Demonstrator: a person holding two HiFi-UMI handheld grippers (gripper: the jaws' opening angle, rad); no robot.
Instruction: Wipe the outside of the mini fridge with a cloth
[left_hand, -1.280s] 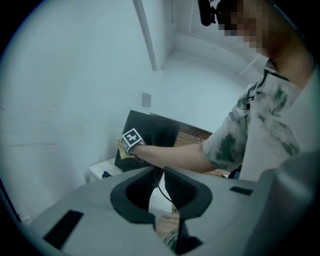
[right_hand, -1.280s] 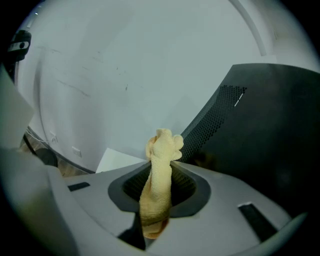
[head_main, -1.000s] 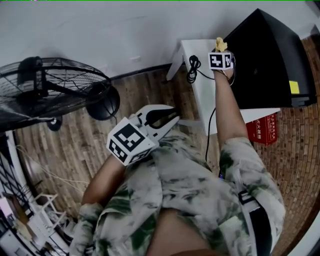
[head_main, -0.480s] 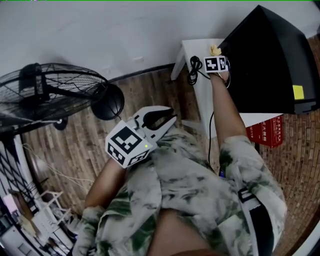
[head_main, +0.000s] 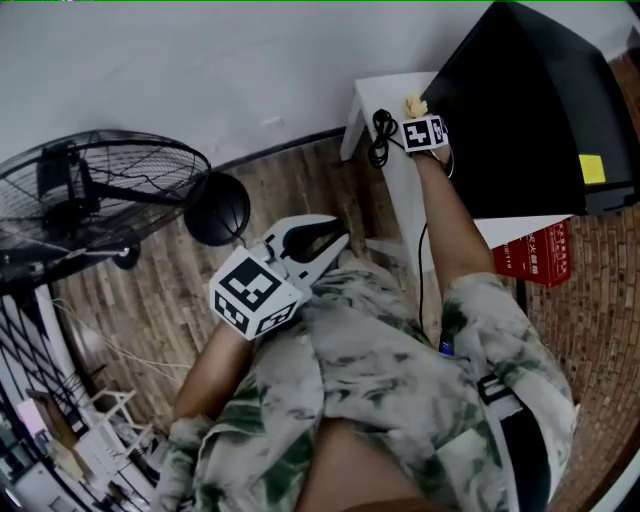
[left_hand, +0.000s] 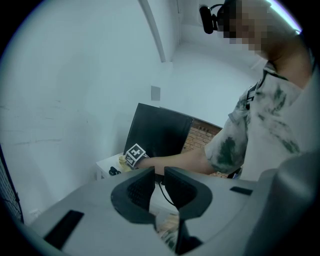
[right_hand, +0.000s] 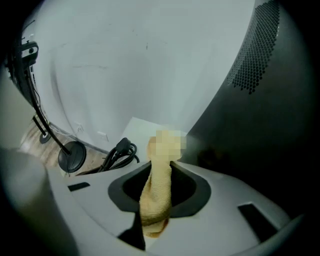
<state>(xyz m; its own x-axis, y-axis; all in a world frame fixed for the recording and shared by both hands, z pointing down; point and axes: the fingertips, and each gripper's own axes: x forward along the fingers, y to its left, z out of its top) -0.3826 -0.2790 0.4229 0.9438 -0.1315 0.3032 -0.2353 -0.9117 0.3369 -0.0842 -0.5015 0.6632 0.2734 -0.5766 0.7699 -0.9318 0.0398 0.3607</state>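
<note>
Two grippers: one in each of the person's hands, both seen in the head view.
Left gripper (head_main: 322, 236): at frame centre, close to the person's patterned shirt (head_main: 400, 380) and well apart from the fridge; in its own view (left_hand: 159, 175) the jaws are all but closed, with only a thin slit between the pads and nothing in it.
Right gripper (head_main: 417, 116): at the upper right of the head view, on an outstretched arm over the table; in its own view (right_hand: 160, 175) the jaws are clamped on the cloth.
One cloth (right_hand: 156, 197): yellow and bunched into a roll, sticking out past the jaws; in the head view (head_main: 411, 104) its tip is just beside the fridge's side wall, though contact cannot be told.
One mini fridge (head_main: 530, 110): black, standing on the table at the upper right; it fills the right half of the right gripper view (right_hand: 270, 125) and shows at centre in the left gripper view (left_hand: 160, 130).
One yellow sticker (head_main: 593, 169): on the fridge, near the right edge.
One white table (head_main: 385, 95): against the wall, under the fridge.
One coiled black cable (head_main: 382, 135): on the table, left of the right gripper.
One black fan (head_main: 100, 190): on the wooden floor at the left.
One red box (head_main: 535, 255): below the table edge, at the right.
</note>
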